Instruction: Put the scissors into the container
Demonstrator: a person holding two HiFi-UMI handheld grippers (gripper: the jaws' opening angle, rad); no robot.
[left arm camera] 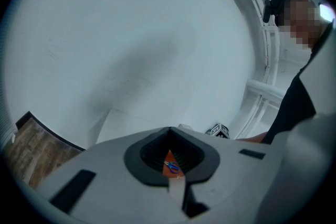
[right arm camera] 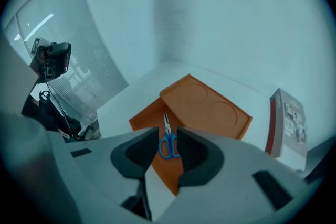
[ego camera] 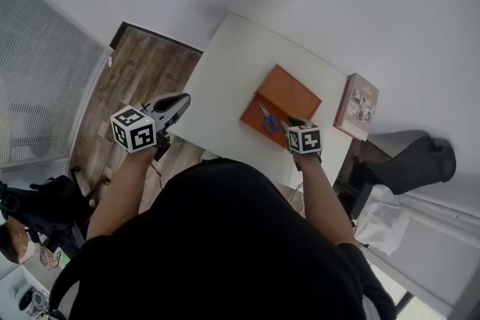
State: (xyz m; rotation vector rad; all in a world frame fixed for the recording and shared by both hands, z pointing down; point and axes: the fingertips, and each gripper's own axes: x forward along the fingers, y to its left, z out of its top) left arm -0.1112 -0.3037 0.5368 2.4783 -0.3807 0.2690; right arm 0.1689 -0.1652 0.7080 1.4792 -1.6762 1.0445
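An orange container (ego camera: 289,92) lies open on the white table (ego camera: 225,79), one half folded out flat beside the other. Blue-handled scissors (ego camera: 267,119) lie inside its nearer half, blades pointing away from me. My right gripper (ego camera: 292,124) hovers just behind the handles and is open with nothing between its fingers. Through its gap the right gripper view shows the scissors (right arm camera: 168,141) on the orange container (right arm camera: 210,107). My left gripper (ego camera: 178,101) is shut and empty, held over the table's left edge, away from the container.
A book (ego camera: 358,106) lies on the table right of the container, also in the right gripper view as the book (right arm camera: 286,120). Wooden floor (ego camera: 142,71) shows left of the table. A dark bag (ego camera: 416,161) sits at the right. The wall is close behind the table.
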